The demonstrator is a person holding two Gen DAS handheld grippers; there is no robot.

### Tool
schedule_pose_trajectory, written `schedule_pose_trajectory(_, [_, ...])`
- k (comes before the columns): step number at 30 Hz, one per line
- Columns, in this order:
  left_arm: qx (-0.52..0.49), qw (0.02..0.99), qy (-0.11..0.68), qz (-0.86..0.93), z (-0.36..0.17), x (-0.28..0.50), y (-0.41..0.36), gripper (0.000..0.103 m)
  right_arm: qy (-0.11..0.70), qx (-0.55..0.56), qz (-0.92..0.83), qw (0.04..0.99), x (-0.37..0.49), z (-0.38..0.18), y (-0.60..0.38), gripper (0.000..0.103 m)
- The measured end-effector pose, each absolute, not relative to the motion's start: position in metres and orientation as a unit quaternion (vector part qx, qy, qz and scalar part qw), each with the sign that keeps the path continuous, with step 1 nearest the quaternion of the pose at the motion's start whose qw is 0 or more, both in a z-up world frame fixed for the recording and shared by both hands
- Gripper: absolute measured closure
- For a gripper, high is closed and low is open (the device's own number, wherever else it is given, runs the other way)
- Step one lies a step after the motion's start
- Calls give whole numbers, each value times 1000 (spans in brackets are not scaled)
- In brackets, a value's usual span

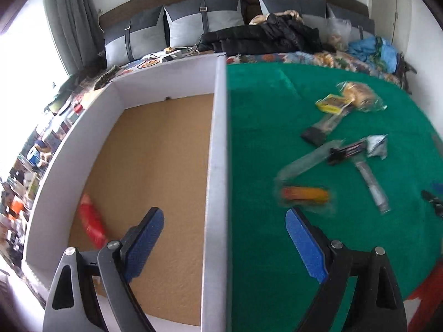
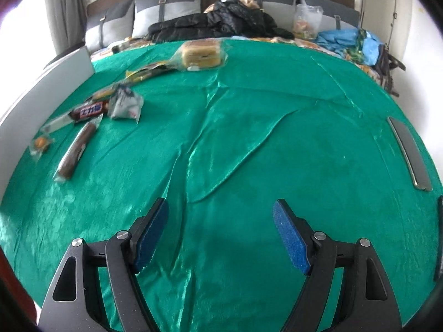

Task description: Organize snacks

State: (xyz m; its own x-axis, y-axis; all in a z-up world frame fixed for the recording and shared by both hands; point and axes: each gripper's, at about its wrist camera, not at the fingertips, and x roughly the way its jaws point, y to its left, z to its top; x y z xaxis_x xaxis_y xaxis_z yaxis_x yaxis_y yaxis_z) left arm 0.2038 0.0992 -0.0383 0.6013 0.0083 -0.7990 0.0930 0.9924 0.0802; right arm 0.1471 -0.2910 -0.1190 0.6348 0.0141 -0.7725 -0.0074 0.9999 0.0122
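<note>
A white box with a brown floor stands on the green cloth; a red snack packet lies inside at its near left. My left gripper is open and empty, straddling the box's right wall. Right of the box lie an orange snack, a clear-wrapped stick, a dark chocolate bar, a silver pouch, a yellow packet and wrapped bread. My right gripper is open and empty over bare cloth. The same snacks lie at its far left: the chocolate bar, the brown stick, the bread.
The box's wall shows at the left edge of the right wrist view. A dark flat phone-like object lies at the cloth's right edge. Behind are pillows, a black jacket and blue clothes.
</note>
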Motion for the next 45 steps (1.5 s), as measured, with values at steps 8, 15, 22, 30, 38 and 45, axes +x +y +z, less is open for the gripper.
schedule_pose_trajectory(8, [50, 933, 358, 0, -9, 173, 71, 13, 431, -10, 1, 902, 164, -129, -280, 23])
schedule_pose_trajectory(15, [37, 967, 252, -29, 35, 124, 32, 1, 437, -2, -4, 900, 168, -131, -284, 15])
schedule_pose_trajectory(22, [7, 922, 365, -130, -42, 111, -36, 0, 438, -1, -3, 899, 168, -131, -284, 13])
schedule_pose_trajectory(30, [53, 887, 442, -124, -123, 103, -64, 1, 439, -2, -2, 899, 168, -131, -284, 12])
schedule_pose_trajectory(38, [45, 887, 450, -93, -138, 102, -46, 0, 440, -1, 1, 898, 168, -131, -284, 10])
schedule_pose_trajectory(45, [46, 889, 445, -96, -141, 106, -44, 0, 441, -1, 1, 898, 168, -131, -284, 9])
